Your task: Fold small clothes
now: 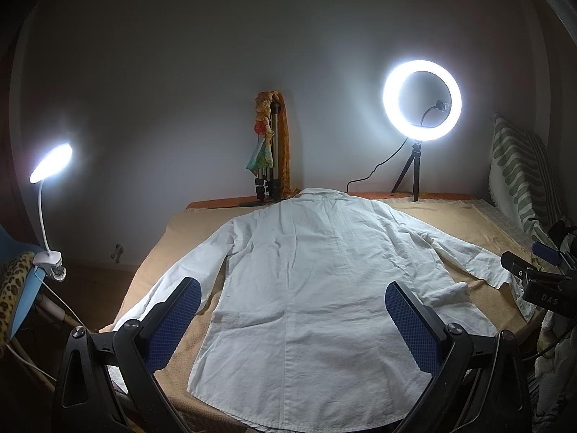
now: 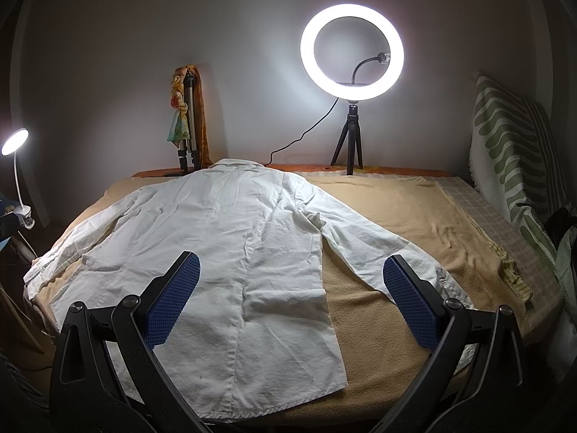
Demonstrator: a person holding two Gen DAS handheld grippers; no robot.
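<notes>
A white long-sleeved shirt (image 1: 306, 281) lies flat, back up, on a tan blanket (image 1: 450, 223), collar far, hem near, both sleeves spread outward. It also shows in the right wrist view (image 2: 216, 252). My left gripper (image 1: 292, 310) is open and empty, hovering above the shirt's lower body. My right gripper (image 2: 290, 288) is open and empty above the shirt's right hem and right sleeve (image 2: 389, 256). The right gripper's body shows at the right edge of the left wrist view (image 1: 541, 281), beside the sleeve cuff.
A lit ring light on a tripod (image 2: 351, 52) stands at the table's far edge, its cable trailing left. A folded tripod with cloth (image 2: 187, 119) stands behind the collar. A clip lamp (image 1: 50, 162) is at the left. A striped green cushion (image 2: 512, 151) leans at the right.
</notes>
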